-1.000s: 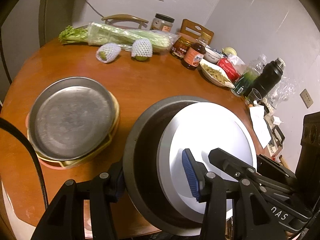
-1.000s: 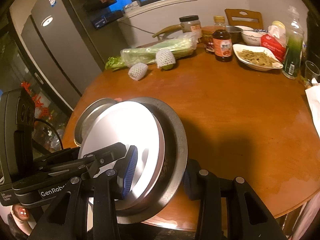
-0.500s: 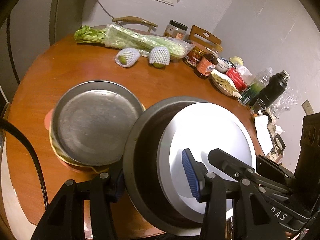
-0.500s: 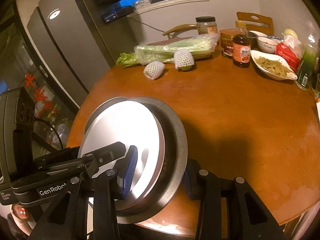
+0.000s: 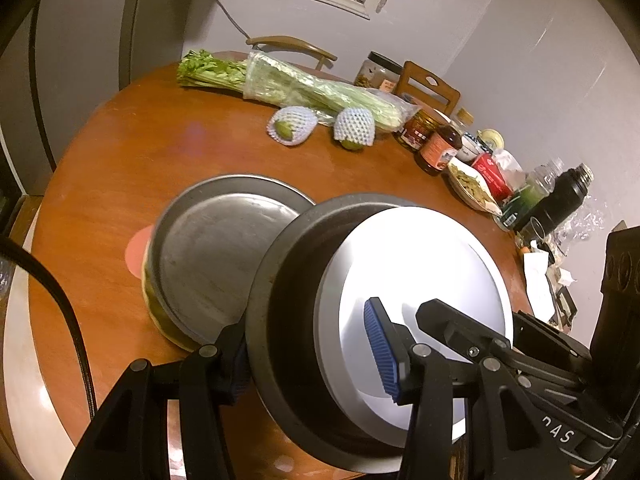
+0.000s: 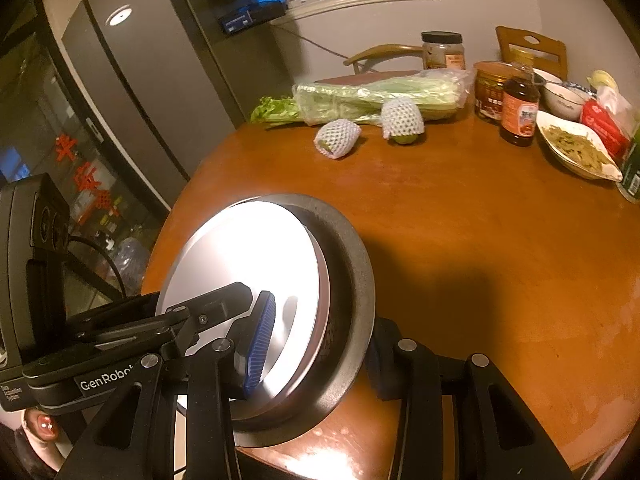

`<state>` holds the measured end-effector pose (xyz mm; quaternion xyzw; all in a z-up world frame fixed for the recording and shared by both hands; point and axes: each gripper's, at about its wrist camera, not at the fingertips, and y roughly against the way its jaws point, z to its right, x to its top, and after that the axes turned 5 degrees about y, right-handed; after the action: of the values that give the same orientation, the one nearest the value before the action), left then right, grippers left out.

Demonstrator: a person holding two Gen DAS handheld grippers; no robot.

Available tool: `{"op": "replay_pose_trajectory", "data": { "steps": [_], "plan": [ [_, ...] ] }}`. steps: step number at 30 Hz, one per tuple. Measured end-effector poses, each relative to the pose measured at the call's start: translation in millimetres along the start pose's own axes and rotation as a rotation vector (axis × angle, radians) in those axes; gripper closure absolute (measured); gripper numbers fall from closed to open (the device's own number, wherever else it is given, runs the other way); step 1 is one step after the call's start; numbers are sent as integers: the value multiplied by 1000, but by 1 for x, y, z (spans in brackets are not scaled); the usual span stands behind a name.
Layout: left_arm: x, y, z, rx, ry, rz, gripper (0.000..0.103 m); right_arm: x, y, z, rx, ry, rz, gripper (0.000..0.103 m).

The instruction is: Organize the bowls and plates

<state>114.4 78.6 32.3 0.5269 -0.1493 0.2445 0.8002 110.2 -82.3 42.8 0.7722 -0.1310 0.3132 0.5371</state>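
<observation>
Left wrist view: I hold a stacked metal pan (image 5: 280, 288) and white plate (image 5: 420, 280) above the round wooden table (image 5: 120, 168).
Both my grippers, left (image 5: 312, 344) and right (image 6: 316, 340), pinch opposite rims, ribbed blue pads on the smooth plate; a dull steel tray (image 5: 216, 248) sits alongside.

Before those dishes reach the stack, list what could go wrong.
1. The white plate sits loose and tilted in the metal bowl; it may slide out.
2. Each gripper's fingers pinch only the rims; the grip may slip.
3. The bowl's edge overlaps the metal tray and could knock its stack.
</observation>
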Motion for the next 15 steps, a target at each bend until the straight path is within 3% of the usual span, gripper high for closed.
{"op": "replay_pose_trajectory", "data": {
  "steps": [15],
  "plan": [
    [27, 13, -22, 39, 20, 40, 53, 32, -20, -21, 40, 40, 6, 60]
  ]
}}
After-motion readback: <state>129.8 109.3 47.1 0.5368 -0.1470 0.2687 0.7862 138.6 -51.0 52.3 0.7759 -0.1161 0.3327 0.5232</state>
